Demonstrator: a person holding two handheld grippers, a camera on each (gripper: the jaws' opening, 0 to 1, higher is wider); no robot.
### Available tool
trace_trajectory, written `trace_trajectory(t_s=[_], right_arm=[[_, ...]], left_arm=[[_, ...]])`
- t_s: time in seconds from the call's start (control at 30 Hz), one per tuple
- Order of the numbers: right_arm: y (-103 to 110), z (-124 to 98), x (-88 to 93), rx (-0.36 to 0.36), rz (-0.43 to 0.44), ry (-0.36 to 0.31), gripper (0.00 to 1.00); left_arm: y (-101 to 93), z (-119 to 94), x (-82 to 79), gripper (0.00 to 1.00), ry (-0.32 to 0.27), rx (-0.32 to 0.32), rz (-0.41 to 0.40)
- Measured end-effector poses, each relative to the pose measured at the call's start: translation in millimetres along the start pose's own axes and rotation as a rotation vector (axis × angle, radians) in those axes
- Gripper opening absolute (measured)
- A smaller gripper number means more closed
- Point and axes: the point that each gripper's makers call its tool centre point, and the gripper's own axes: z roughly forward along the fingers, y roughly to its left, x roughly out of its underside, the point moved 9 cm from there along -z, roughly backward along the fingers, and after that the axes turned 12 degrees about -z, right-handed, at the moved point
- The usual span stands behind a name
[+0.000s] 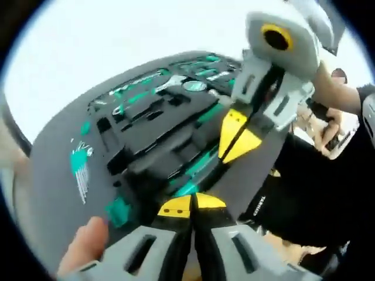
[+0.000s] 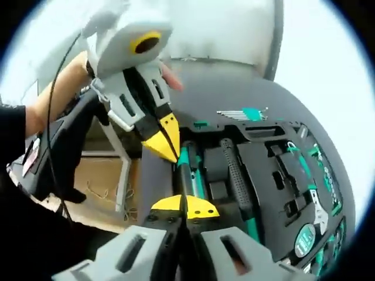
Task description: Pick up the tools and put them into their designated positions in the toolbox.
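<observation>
Teal-handled pliers (image 2: 186, 170) lie in the toolbox (image 2: 275, 175) foam between your tongs, left gripper (image 1: 190, 206) and right gripper (image 2: 185, 206) both clenched on them, so next press them level, then release.

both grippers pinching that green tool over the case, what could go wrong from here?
1. The left gripper and right gripper both look shut on the same green-handled tool, tips close together; if one releases or pulls off-axis, the tool may twist out of line with its slot.
2. The toolbox insert has many tight cutouts side by side, so the tool could seat in the wrong one or ride on an edge.
3. The hex key set lies loose beside the toolbox and could get knocked.
</observation>
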Motion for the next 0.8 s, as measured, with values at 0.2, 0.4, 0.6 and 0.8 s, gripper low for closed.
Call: trace_trajectory(t_s=[0.2,0.4,0.6,0.8], right_arm=[[4,8,0.7,-0.05,-0.001,-0.017,0.0],[-1,5,8.3,-0.103,0.087,-0.033,0.0],[-21,-23,24.7,0.087,0.065,-0.228,0.0],[-1,-2,39.9,0.144,0.097,-0.267,0.0]], left_arm=[[0.2,1,-3.7,0.0,-0.005,-0.108,0.061],[5.5,6,9.5,0.0,-0.043,-0.06,-0.05],[10.1,-12,3.4,0.0,-0.34,-0.064,-0.154],[-3.8,15,14.3,0.0,-0.22,-0.008,-0.103]])
